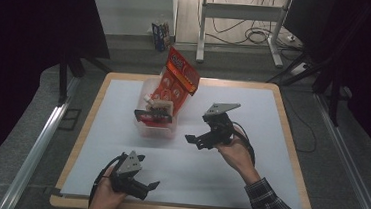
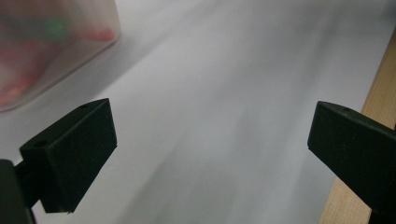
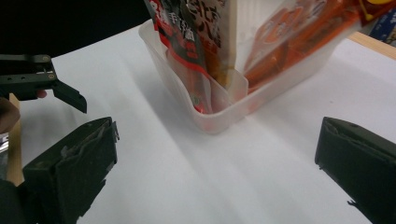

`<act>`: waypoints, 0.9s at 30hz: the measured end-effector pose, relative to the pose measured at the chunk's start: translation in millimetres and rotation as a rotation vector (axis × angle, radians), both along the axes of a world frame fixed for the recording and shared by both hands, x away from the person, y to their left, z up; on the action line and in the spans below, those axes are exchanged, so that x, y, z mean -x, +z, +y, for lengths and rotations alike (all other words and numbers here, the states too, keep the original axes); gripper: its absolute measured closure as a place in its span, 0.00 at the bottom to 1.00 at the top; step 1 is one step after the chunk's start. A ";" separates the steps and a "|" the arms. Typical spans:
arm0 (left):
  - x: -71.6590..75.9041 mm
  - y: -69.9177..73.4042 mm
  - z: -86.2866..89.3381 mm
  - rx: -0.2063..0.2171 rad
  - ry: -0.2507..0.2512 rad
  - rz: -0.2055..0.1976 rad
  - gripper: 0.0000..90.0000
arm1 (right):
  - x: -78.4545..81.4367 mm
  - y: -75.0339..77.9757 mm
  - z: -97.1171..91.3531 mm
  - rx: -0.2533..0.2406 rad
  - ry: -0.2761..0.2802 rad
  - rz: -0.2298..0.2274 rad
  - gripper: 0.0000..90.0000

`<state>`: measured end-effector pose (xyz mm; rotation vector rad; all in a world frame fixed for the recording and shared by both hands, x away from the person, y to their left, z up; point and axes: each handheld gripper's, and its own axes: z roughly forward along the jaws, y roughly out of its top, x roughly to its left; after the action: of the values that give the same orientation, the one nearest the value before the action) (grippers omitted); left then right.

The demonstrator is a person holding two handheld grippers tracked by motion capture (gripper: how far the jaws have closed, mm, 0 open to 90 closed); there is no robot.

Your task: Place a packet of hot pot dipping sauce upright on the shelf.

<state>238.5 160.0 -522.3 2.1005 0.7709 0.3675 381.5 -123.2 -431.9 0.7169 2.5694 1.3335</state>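
A clear plastic bin (image 1: 154, 129) stands on the white table, left of centre. Upright in it are a tall orange snack bag (image 1: 182, 74), a beige packet (image 1: 161, 105) and a dark packet (image 1: 152, 116). My right gripper (image 1: 194, 141) hovers just right of the bin, open and holding nothing. In the right gripper view the right gripper (image 3: 217, 154) faces the bin's corner (image 3: 219, 119), with a black-and-red packet (image 3: 180, 32) and the orange bag (image 3: 289, 42) inside. My left gripper (image 1: 149, 173) is open and low near the table's front edge; the left gripper (image 2: 210, 140) has bare table between its jaws.
The white sheet (image 1: 248, 179) covers a wooden tabletop whose edge (image 2: 379, 93) runs close beside my left gripper. The other hand's gripper (image 3: 44, 83) shows at the left of the right gripper view. Stands, cables and a metal frame (image 1: 240, 18) lie beyond the table.
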 end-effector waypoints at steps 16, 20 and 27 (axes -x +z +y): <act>0.9 -0.2 0.5 -0.012 -0.009 -0.019 0.01 | 11.2 -14.8 -20.3 -0.004 -0.018 0.009 0.00; 1.1 -0.5 0.5 -0.017 -0.006 -0.024 0.01 | 14.4 -16.8 -23.0 -0.009 -0.018 0.011 0.00; 1.2 -0.8 0.8 -0.021 -0.006 -0.028 0.01 | 22.3 -23.3 -29.0 0.012 -0.022 0.021 0.00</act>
<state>237.4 160.7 -523.1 2.1129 0.7476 0.4025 359.2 -152.2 -455.2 0.7592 2.5755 1.3098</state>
